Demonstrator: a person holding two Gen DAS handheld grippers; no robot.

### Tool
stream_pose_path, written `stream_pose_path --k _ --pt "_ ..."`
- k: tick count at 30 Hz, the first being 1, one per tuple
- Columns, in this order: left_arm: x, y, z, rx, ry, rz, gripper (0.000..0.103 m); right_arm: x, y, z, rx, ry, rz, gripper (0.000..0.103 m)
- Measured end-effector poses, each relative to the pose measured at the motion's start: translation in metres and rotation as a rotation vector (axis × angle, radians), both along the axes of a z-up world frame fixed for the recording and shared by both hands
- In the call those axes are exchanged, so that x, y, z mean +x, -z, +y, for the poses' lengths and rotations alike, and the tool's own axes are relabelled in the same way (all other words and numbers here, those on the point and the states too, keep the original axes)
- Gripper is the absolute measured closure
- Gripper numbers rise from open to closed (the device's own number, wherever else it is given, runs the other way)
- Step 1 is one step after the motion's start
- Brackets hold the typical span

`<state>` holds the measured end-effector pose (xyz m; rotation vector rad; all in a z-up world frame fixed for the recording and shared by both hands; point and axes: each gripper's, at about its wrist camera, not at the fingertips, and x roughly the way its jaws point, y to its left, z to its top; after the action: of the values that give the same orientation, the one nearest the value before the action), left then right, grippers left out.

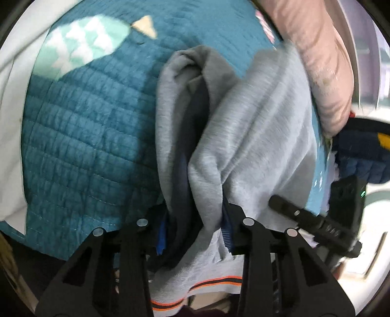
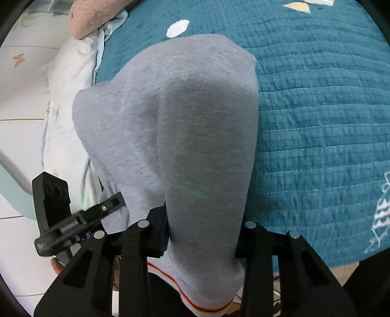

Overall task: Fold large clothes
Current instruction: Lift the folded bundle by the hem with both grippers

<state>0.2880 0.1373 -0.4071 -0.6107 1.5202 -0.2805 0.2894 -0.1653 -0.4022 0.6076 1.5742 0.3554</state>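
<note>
A grey garment (image 1: 243, 136) with an orange and black striped hem hangs bunched over a teal quilted bedspread (image 1: 80, 136). My left gripper (image 1: 195, 229) is shut on a gathered fold of it, dark lining showing between the folds. My right gripper (image 2: 202, 234) is shut on another part of the same grey garment (image 2: 185, 122), which drapes forward over the teal bedspread (image 2: 316, 122). The right gripper also shows in the left wrist view (image 1: 304, 217) at the right. The left gripper shows in the right wrist view (image 2: 73, 219) at the lower left.
A pink pillow (image 1: 316, 61) lies at the bed's far right; it also shows in the right wrist view (image 2: 92, 17). A white sheet (image 2: 65, 109) edges the bed. A person's dark blue sleeve (image 1: 365, 158) is at the right. White floor tiles (image 2: 19, 97) lie beside the bed.
</note>
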Motion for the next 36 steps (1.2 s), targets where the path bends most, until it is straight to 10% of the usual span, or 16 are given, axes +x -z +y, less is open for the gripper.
stream_pose_path --k 16,36 --pt "-0.002 -0.044 -0.099 0.039 0.144 -0.043 0.071 -0.007 -0.033 -0.046 -0.028 0.059 -0.079 0.072" --pt "-0.016 -0.095 -0.320 0.086 0.430 -0.137 0.071 -0.066 -0.076 -0.248 -0.051 0.279 -0.185 0.072"
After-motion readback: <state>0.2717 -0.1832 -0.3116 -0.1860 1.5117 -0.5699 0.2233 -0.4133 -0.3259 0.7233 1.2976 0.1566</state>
